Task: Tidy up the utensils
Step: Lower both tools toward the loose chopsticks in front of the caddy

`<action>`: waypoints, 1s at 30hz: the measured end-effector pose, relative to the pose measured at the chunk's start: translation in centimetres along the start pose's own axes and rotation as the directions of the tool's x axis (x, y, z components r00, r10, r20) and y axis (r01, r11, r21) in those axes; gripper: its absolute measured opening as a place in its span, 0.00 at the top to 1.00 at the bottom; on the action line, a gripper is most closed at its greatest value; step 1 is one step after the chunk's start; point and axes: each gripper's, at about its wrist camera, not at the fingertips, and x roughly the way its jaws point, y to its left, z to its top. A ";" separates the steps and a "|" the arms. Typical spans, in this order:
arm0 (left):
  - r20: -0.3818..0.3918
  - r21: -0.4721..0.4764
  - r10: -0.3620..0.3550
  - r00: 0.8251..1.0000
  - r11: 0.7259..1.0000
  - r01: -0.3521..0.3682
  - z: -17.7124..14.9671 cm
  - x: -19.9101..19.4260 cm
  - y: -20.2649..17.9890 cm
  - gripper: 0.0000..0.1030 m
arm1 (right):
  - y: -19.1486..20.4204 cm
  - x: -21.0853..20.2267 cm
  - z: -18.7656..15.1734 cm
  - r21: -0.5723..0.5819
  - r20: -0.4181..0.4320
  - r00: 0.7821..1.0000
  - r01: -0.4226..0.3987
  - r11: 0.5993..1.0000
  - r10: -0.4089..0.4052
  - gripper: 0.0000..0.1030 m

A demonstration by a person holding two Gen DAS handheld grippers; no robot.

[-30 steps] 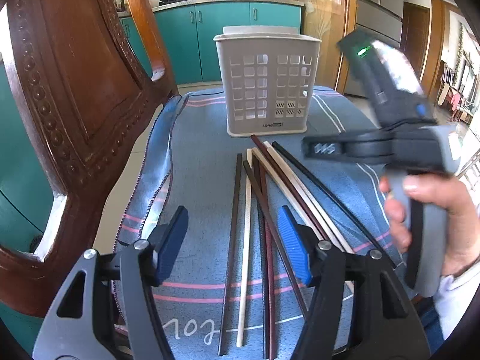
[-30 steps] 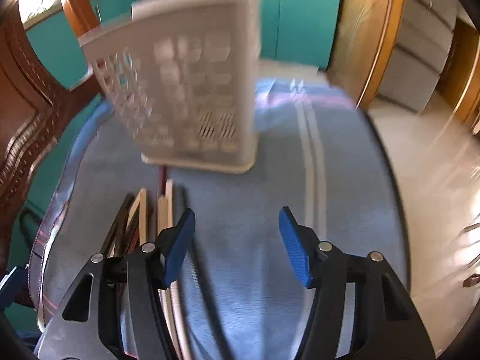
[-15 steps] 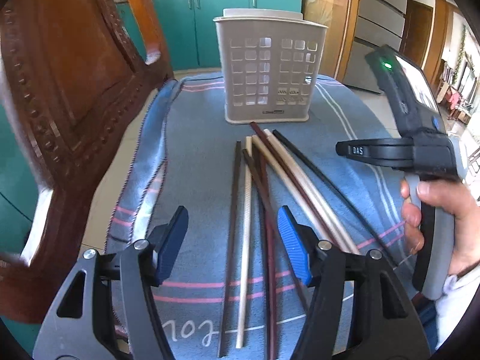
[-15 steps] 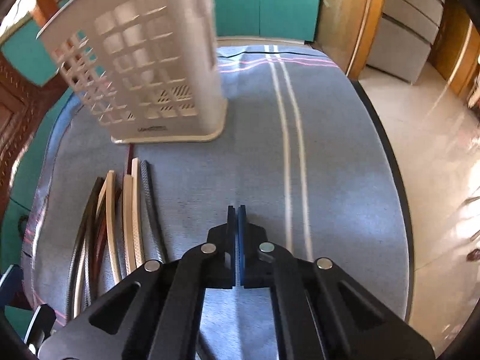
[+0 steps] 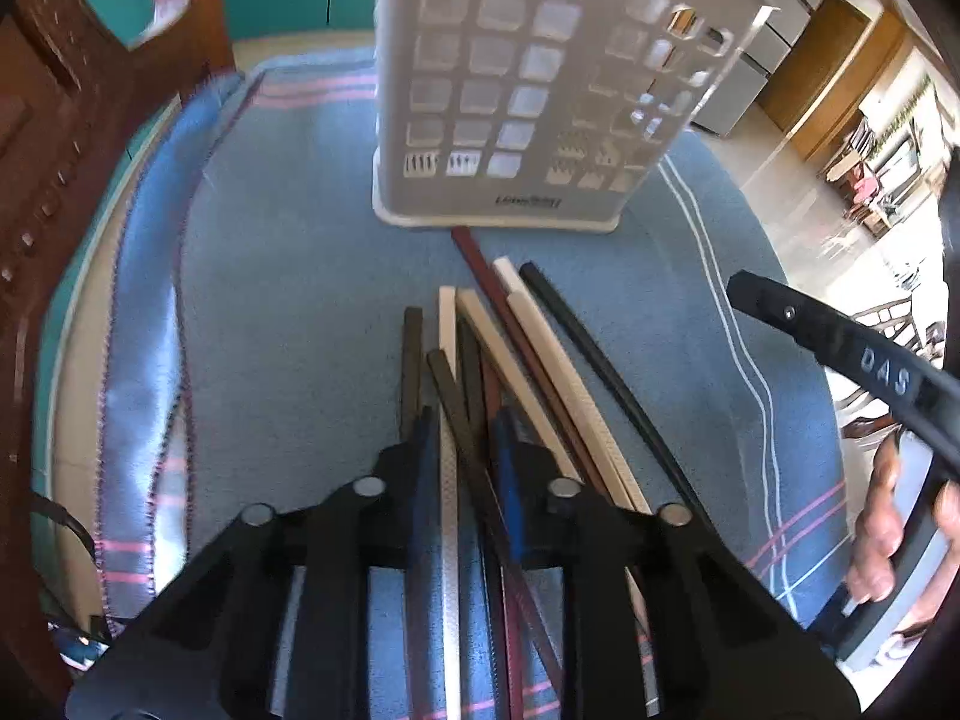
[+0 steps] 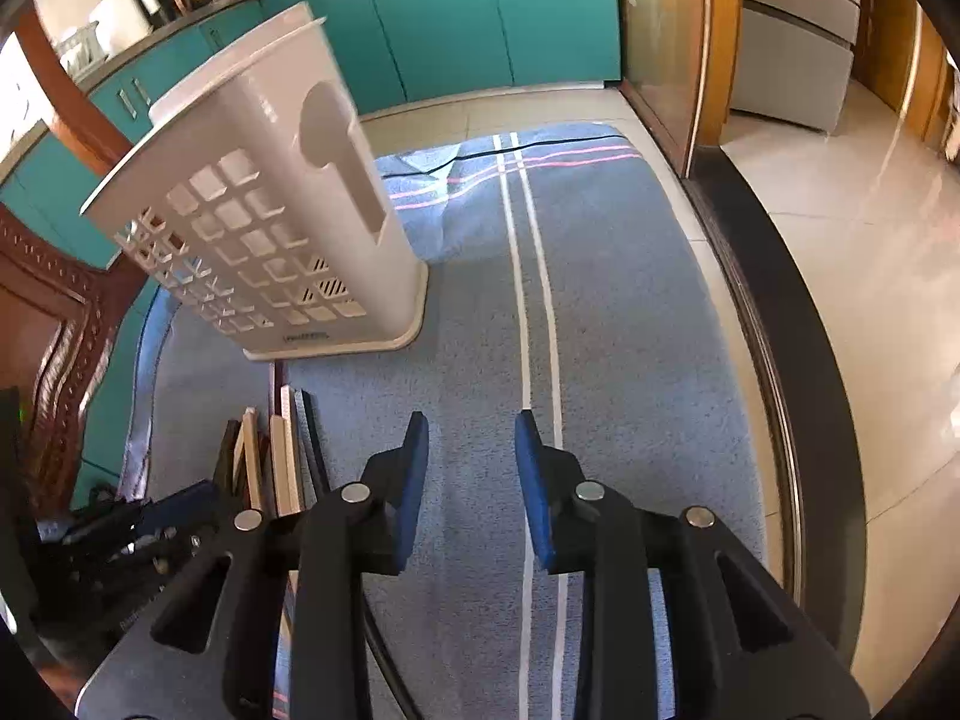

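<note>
Several chopsticks [image 5: 528,354], dark, reddish-brown and cream, lie fanned on the blue cloth [image 5: 288,312] in front of the white slotted basket [image 5: 516,90], which stands upright with one reddish stick's tip touching its base. The left wrist view shows the left gripper [image 5: 465,438] down over the near ends of the bundle, its jaws having just been closing around a cream stick and a dark one; whether the pads [image 5: 510,480] actually press on them I cannot tell. That view also catches the right gripper's black body at the right edge, with a hand [image 5: 882,528] on its handle. Only the right wrist view shows the right gripper [image 6: 471,480] released, jaws just reopened, with only bare striped cloth beyond them, the chopsticks away to its left.
</note>
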 end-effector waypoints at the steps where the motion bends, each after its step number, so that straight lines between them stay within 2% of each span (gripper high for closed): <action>1: 0.002 -0.011 -0.017 1.000 1.000 0.017 0.1 0.1 0.3 0.88 | 0.3 0.0 -0.1 -0.009 -0.004 1.000 0.000 1.000 0.000 0.71; 4: 0.010 -0.041 -0.054 0.999 0.998 0.054 0.2 0.0 0.8 0.91 | 1.0 0.9 -0.1 -0.048 -0.026 1.000 -0.003 0.999 0.001 0.71; 6: 0.029 -0.037 -0.029 0.999 0.999 0.030 0.2 -0.2 1.0 0.93 | 1.8 1.1 -0.5 -0.080 -0.036 0.999 -0.001 0.997 -0.002 0.71; 9: 0.077 -0.023 0.075 0.994 0.997 -0.074 0.0 -1.1 0.9 0.93 | 2.9 1.3 -1.0 -0.125 -0.040 0.999 -0.011 0.992 0.006 0.70; 14: 0.080 -0.035 0.069 0.994 0.997 -0.067 -0.5 -1.2 0.8 0.93 | 4.9 1.7 -2.0 -0.211 -0.058 0.998 -0.040 0.977 0.028 0.67; 19: 0.091 -0.054 0.077 0.993 0.996 -0.073 -0.6 -1.6 1.7 0.93 | 6.3 2.5 -2.6 -0.273 -0.057 0.998 -0.009 0.962 -0.007 0.67; 24: 0.086 -0.063 0.083 0.993 0.995 -0.078 -0.9 -2.6 3.4 0.82 | 6.4 2.0 -3.1 -0.273 -0.076 0.997 -0.041 0.961 0.021 0.67; 27: 0.078 -0.056 0.090 0.993 0.995 -0.086 -0.9 -2.5 3.4 0.81 | 6.7 2.1 -3.6 -0.297 -0.085 0.996 -0.023 0.954 -0.003 0.67; 30: 0.044 -0.050 0.127 0.991 0.991 -0.125 -1.0 -1.5 3.3 0.81 | 7.2 1.7 -4.3 -0.327 -0.066 0.997 0.011 0.945 -0.034 0.67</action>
